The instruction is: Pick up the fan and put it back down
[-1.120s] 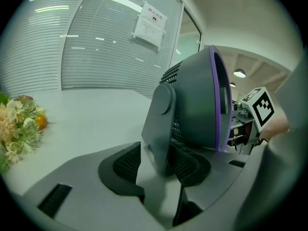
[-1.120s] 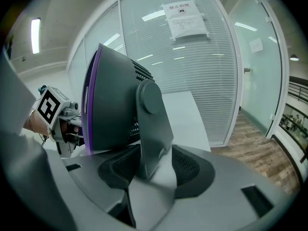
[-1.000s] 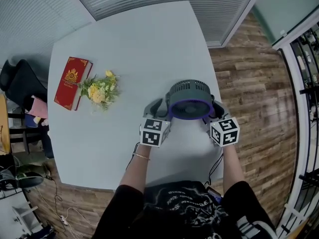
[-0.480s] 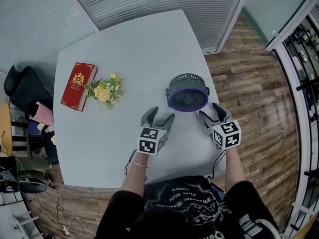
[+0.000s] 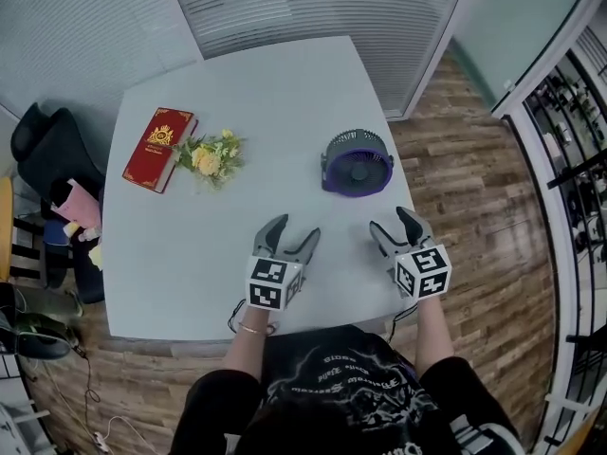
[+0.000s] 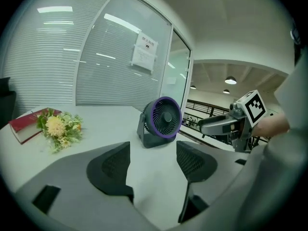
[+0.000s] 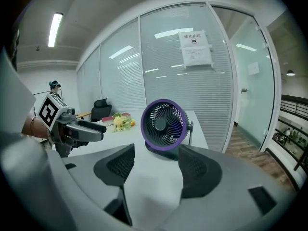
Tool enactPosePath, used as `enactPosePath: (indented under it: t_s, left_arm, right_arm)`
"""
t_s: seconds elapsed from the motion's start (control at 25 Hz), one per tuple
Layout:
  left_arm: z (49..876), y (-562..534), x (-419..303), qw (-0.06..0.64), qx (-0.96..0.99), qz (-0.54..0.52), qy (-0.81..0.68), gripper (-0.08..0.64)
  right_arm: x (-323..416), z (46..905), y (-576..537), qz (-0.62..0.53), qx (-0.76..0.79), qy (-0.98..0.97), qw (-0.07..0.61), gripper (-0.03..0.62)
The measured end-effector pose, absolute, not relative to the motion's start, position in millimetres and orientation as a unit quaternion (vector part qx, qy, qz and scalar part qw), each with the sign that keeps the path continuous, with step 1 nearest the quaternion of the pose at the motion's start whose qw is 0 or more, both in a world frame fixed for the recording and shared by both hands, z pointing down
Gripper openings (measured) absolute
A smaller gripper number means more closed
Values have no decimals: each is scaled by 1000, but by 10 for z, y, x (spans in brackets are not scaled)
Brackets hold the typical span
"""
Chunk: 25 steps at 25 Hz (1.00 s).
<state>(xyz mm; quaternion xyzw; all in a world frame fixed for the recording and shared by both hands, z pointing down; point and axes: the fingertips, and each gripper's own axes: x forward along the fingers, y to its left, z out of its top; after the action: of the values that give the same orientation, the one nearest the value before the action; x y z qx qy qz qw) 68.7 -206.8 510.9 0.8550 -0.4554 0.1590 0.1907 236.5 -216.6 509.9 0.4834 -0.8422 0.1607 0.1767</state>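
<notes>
A small dark grey fan (image 5: 357,163) with a purple ring stands upright on the pale table (image 5: 256,93), near its right edge; it also shows as the fan (image 6: 161,120) in the left gripper view and the fan (image 7: 163,124) in the right gripper view. My left gripper (image 5: 287,238) hovers over the table's near edge, well short of the fan and to its left. Its jaws have just been opening and stand wide with nothing between them. My right gripper (image 5: 397,226) is level with it on the right, its jaws likewise just opened and empty.
A red book (image 5: 159,149) and a bunch of yellow flowers (image 5: 211,157) lie at the table's left. A dark chair (image 5: 47,150) stands beyond the left edge. Wood floor (image 5: 474,207) drops away on the right, and glass walls with blinds close off the far side.
Both grippers were at the fan's two sides a second ago. They have let go, opened wide and drawn back toward the near edge, leaving the fan standing on the table.
</notes>
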Motion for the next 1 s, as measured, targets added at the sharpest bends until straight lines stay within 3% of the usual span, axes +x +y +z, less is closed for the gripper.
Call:
enactPosePath:
  t_s: [0.4,1.0]
  left_arm:
    - [4579,-1126,194,146,860,104,-477,307]
    - [4623,-251,-400,114,848,107,-506,307]
  right_arm:
    - [1769,4812,-1202,135,475,-855,158,291]
    - [1287,4777,-412,104,479,-858,155,291]
